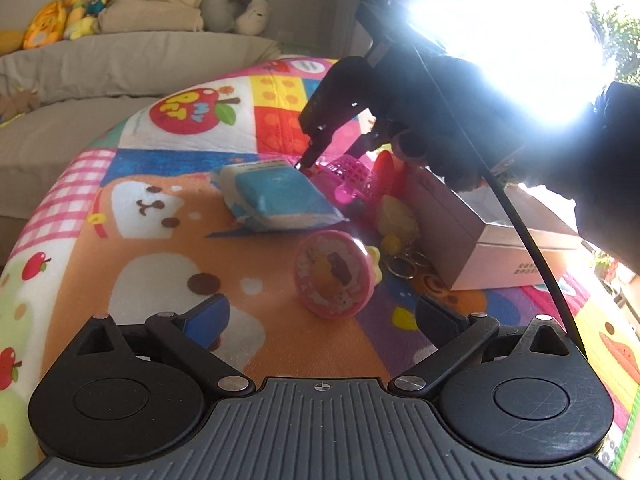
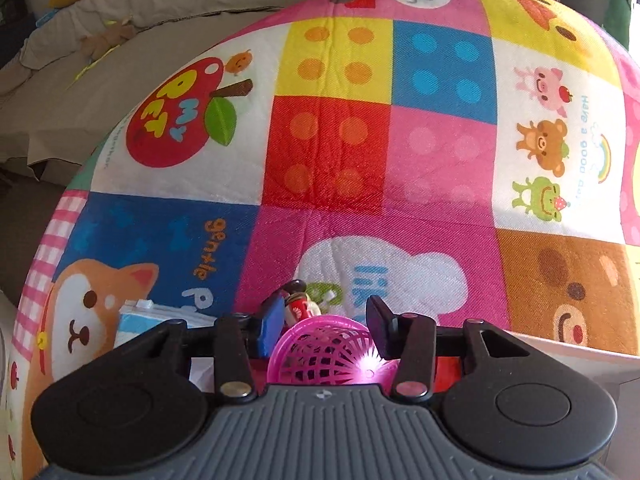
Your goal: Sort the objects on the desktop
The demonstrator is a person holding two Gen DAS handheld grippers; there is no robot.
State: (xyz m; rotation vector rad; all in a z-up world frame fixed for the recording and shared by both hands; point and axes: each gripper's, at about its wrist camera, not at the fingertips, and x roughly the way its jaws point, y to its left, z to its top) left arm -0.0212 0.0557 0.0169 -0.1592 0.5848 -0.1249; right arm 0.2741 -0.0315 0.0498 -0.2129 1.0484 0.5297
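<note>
Jaws of the left gripper [image 1: 322, 318] stand wide apart and hold nothing; it hangs above the patterned play mat [image 2: 440, 148], with the round pink toy case [image 1: 332, 274] lying just ahead of its fingertips. A blue-and-white tissue pack [image 1: 276, 194] lies beyond that, and a keyring with a yellow charm [image 1: 398, 248] sits between the case and the open cardboard box [image 1: 480, 240], whose near wall stands close beside them. Right gripper [image 2: 320, 322] is lowered over the pink mesh basket [image 2: 332, 350], jaws parted to either side of its rim, not closed on it. A small red-and-white figure [image 2: 298, 304] lies just beyond the left fingertip. Ahead of the right gripper, the mat runs bare to its far edge, bordered by a grey sofa [image 1: 120, 80].
</note>
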